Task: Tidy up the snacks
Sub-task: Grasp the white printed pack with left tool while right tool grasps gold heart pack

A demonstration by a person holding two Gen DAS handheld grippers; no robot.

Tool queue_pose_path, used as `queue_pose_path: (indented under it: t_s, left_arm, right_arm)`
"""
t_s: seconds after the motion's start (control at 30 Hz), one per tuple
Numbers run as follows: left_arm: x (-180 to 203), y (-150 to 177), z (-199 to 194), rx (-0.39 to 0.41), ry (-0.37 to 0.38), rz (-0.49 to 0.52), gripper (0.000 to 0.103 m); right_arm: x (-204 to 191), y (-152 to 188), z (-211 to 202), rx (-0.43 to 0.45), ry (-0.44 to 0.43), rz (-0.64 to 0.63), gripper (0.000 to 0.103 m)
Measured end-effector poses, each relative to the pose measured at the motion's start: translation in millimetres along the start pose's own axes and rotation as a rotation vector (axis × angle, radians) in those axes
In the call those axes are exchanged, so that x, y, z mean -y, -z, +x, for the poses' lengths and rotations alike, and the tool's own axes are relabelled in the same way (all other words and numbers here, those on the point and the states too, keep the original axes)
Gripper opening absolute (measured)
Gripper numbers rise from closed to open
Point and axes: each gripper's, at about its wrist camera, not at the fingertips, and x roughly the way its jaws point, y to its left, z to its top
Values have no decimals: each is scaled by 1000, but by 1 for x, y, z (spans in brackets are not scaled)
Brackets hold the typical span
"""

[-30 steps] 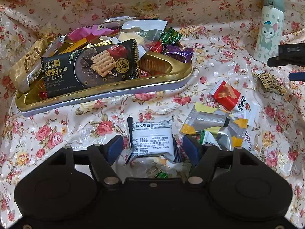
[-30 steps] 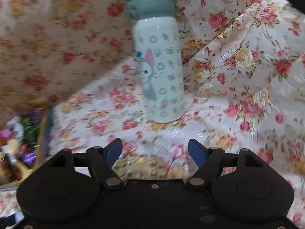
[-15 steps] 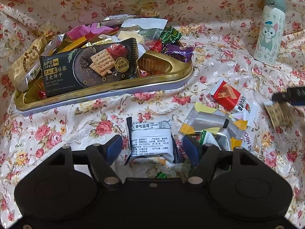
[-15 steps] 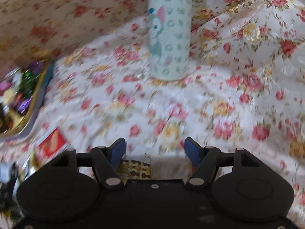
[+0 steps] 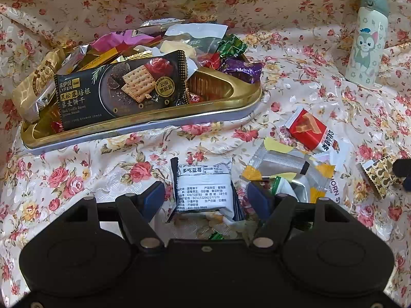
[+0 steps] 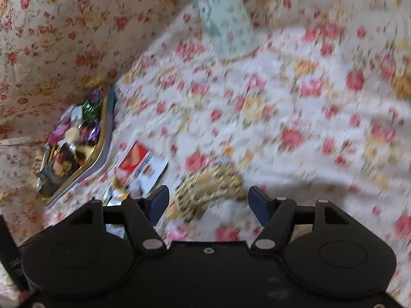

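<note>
Snacks lie in two places: many are piled in the gold tray (image 5: 143, 125), and some are loose on the flowery cloth (image 5: 102, 164) near it. The tray is the home for them, so the loose ones look like the ones left to move.

The left gripper (image 5: 205, 197) hangs low over the white blueberry packet (image 5: 204, 188). Its blue fingers (image 5: 154, 197) are spread wide, one on each side of the packet, not squeezing it. That seems a good way to be ready to pinch it.

Just to the right sits a heap of packets: a silver and yellow packet (image 5: 285, 161) and a red and white packet (image 5: 308, 128).

The right gripper (image 6: 208, 200) is wide apart too and holds nothing. The gold patterned packet (image 6: 210, 182) lies on the cloth between its fingers (image 6: 259, 200) and a bit ahead. This view is blurry, so I think nothing touches it, but I cannot be sure.

The cat bottle (image 5: 367, 41) stands well apart, out of the way.
</note>
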Motion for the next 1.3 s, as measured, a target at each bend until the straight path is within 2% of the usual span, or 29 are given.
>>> queue_pose_path:
  t_s: [0.2,0.4,0.6,0.83,1.03,1.2,1.3]
  left_arm:
    - [0,-1,0,1,0,-1,73]
    - [0,0,0,1,0,-1,73]
    - [0,0,0,4,1,1,73]
    - [-1,-2,0,-5,6,-9,73]
    - [-3,-4,0,-12,18,-22,72]
    - [-11,-9,0,-31,52,-70,71]
    - [-19,-14,0,-57,84,-117,71]
  right_arm:
    - [-17,-8,20,19,49,-29,74]
    - [-28,-17,34,47,50,-74,73]
    - [-25,-5,21,64,68,-70,75]
    - [-44,5,38,58,97,-122,75]
    - [-58,15,46,121,183,-243,62]
    - [-57,25,45,165,219,-331,46]
    - [-55,29,44,187,224,-365,43]
